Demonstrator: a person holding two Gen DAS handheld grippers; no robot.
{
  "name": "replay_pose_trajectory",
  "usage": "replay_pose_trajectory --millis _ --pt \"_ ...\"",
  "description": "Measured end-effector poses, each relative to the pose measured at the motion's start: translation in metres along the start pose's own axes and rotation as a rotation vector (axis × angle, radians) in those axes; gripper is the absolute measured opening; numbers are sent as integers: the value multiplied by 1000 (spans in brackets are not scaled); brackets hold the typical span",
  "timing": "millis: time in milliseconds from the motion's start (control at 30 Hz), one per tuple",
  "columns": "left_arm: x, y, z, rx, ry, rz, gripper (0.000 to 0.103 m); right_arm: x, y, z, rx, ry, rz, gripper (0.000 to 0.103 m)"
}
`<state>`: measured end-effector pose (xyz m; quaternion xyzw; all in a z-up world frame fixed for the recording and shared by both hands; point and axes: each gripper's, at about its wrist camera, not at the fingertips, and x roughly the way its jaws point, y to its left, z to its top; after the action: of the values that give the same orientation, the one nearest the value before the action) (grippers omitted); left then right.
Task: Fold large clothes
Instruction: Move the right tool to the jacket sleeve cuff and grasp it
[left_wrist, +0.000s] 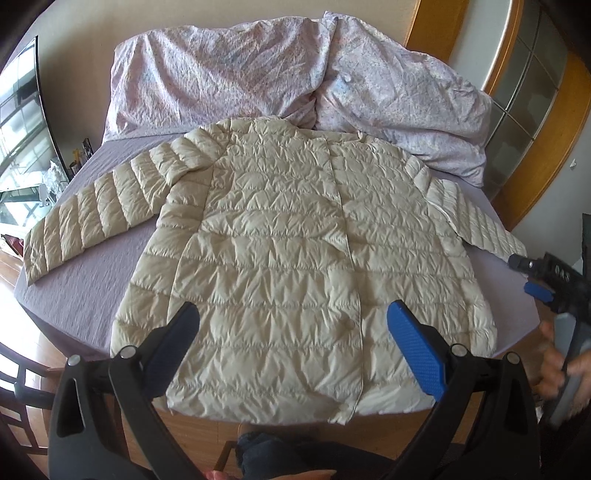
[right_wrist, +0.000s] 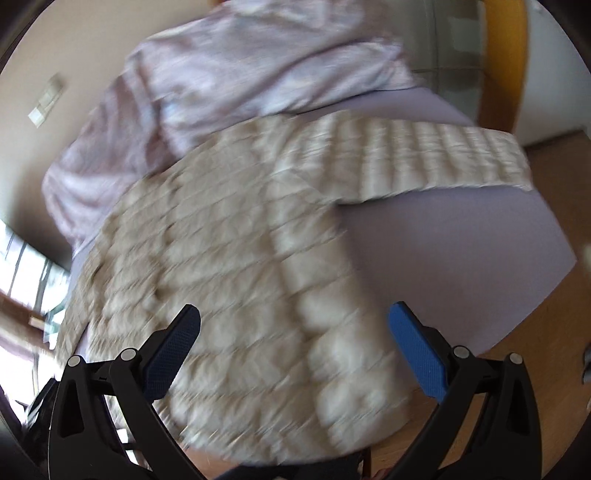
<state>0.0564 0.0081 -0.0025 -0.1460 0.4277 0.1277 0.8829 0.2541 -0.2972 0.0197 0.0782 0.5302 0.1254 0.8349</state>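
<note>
1. Left gripper (left_wrist: 293, 319): jaws spread wide, holding nothing, above the jacket hem.
2. Right gripper (right_wrist: 293, 321): jaws spread wide, holding nothing; its view is motion-blurred.
3. Bed (left_wrist: 92, 280): lilac sheet; carries everything below.
4. Duvet (left_wrist: 221, 74): crumpled at the head end.
5. Quilted jacket (left_wrist: 280, 258): cream, flat, both sleeves outstretched, hem at the near bed edge.

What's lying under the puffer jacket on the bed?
The puffer jacket lies spread flat on the lavender bed sheet. Whatever sits directly beneath its body is covered. A rumpled floral duvet is bunched behind it.
</note>
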Motion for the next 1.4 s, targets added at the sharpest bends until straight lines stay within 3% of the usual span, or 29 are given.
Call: replay_pose_trajectory --millis 200,400,667,800,1100,1267,1400 --pt "14 -13 15 -1 12 28 101 25 -82 57 117 -22 -126 100" --pt "22 -27 20 6 34 47 101 48 -163 105 208 -20 -287 91" --pt "29 -38 20 2 60 81 101 74 -258 135 379 39 -398 78" --pt "30 -42 20 -11 69 101 101 86 -280 144 390 69 -414 75" --pt "30 -45 20 -17 71 112 101 103 -301 144 400 107 -359 53" --pt "29 -44 21 -20 70 116 101 102 -287 146 363 93 -353 23" --pt "29 -35 23 -36 68 117 101 100 -278 148 355 75 -349 13"
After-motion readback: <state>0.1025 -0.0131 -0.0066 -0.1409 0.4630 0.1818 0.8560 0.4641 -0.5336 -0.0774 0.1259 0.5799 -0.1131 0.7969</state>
